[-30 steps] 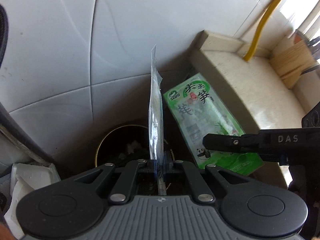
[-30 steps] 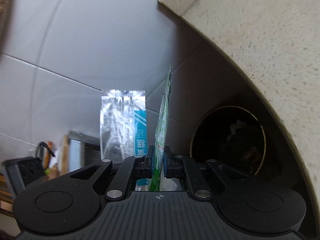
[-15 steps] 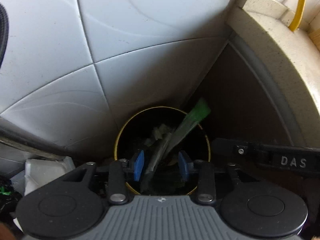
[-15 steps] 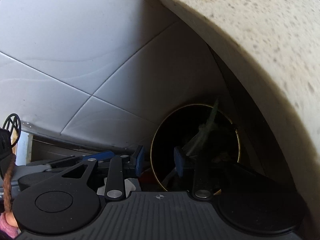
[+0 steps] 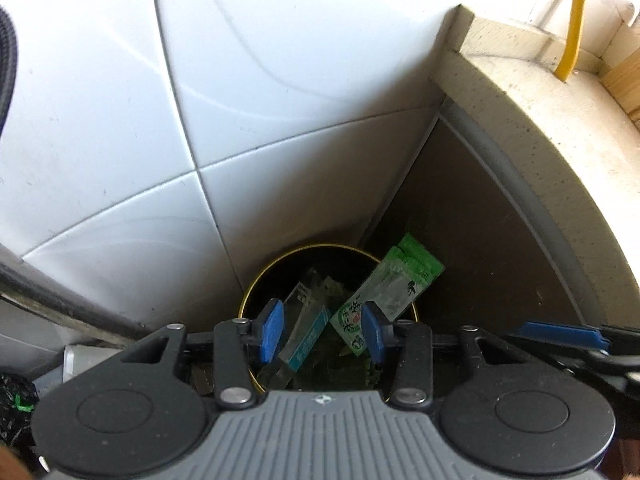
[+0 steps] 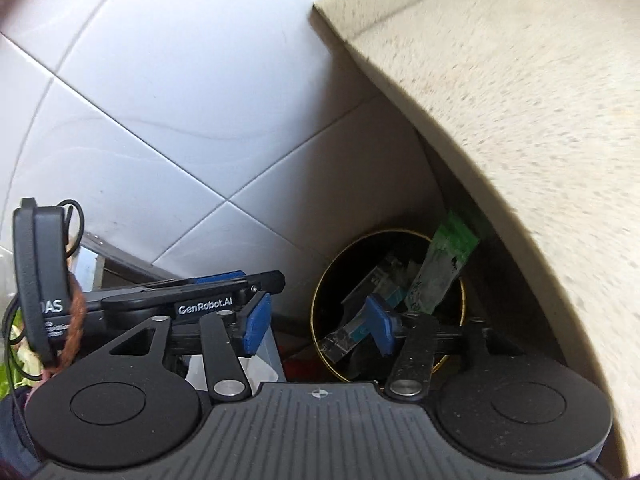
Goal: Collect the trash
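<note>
Two grippers: both hang above a dark round bin in the corner, and neither carries anything.
Far left: a crinkled black bag (image 5: 14,404) with a green tie sits at the edge of the left wrist view, beside something white that I can't make out.
Wall: pale tiles (image 5: 120,120) with thin grout lines run behind the bin.
Left gripper (image 5: 322,330): jaws released, blue pads spread wide, nothing between them; it looks straight down into the bin's mouth.
Bin (image 5: 256,292): black inside with a thin gold rim, tucked on the floor where the tiled wall meets the brown cabinet side (image 5: 480,248).
Clear wrapper (image 5: 306,334): see-through with a teal stripe, lying slanted inside the bin towards its left half.
Green packet (image 5: 390,292): white and green with printed characters, leaning in the right half of the bin, its green top end poking past the rim towards the cabinet.
Right gripper (image 6: 318,326): jaws released too, pads far apart and empty; from its own camera the bin sits behind its right finger, with both wrappers visible inside.
Counter (image 5: 560,120): speckled cream stone, overhanging the bin on the right.
Yellow hose (image 5: 576,20): comes down onto the counter at the far right.
</note>
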